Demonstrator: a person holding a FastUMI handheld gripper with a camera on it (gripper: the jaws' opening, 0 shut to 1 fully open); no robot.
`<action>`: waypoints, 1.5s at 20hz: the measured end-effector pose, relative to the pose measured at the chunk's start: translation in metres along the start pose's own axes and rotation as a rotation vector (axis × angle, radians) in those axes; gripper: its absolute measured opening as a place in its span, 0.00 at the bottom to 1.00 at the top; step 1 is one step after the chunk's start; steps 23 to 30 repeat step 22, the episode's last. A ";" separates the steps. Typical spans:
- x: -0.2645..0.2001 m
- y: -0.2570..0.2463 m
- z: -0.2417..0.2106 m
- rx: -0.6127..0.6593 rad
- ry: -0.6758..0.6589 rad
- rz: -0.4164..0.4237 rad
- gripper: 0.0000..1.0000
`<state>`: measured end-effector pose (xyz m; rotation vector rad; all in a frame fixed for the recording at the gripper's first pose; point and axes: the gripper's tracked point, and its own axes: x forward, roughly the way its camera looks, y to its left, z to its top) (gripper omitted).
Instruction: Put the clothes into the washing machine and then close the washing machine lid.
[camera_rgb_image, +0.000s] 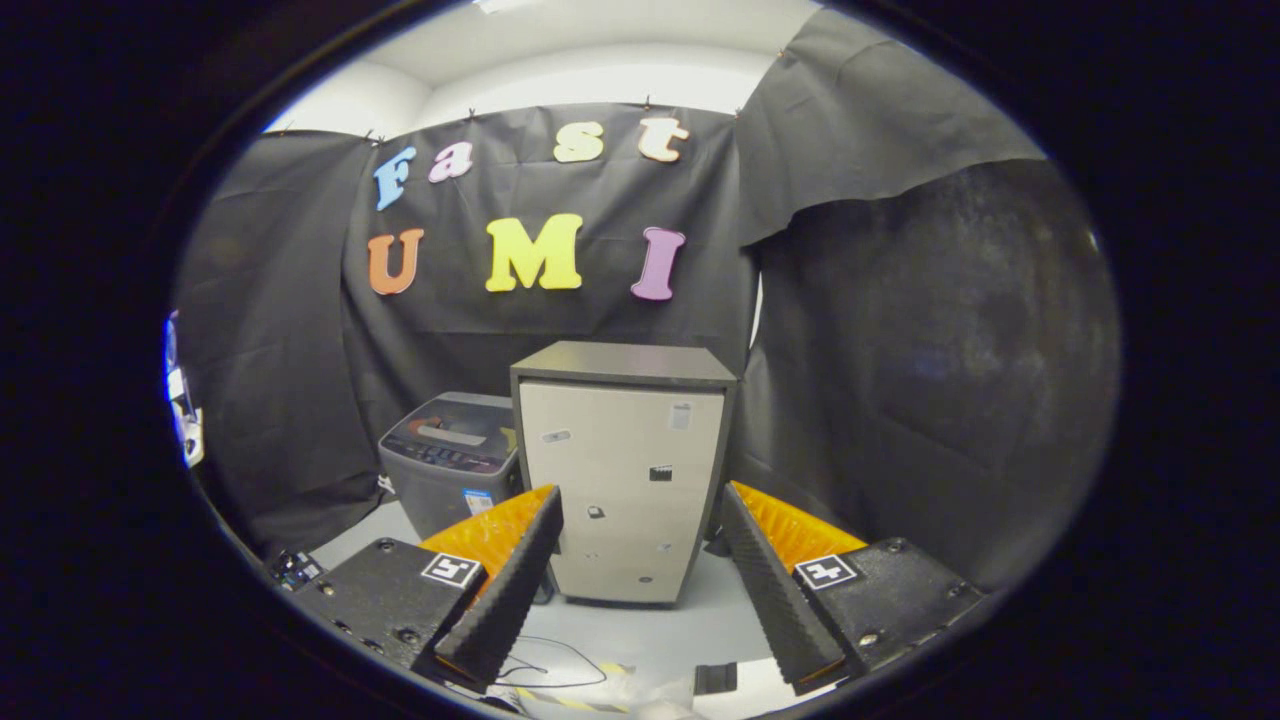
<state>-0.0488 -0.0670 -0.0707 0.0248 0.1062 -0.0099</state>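
Tongs (640, 570): spread wide, empty.
Washing machine (450, 460): beyond them, beside a cabinet (625, 470).
Clothes: judged soft, light; pinch a bunched fold.

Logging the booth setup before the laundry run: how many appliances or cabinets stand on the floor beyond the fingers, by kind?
Washing machine: 1
Cabinet: 1
Total: 2
The hand-held gripper is open, holding nothing.
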 end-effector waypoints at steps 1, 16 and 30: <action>0.000 0.000 0.000 0.004 0.002 0.000 0.99; -0.005 -0.004 0.005 -0.001 -0.027 0.000 0.99; -0.005 -0.006 0.010 0.003 -0.048 0.012 0.99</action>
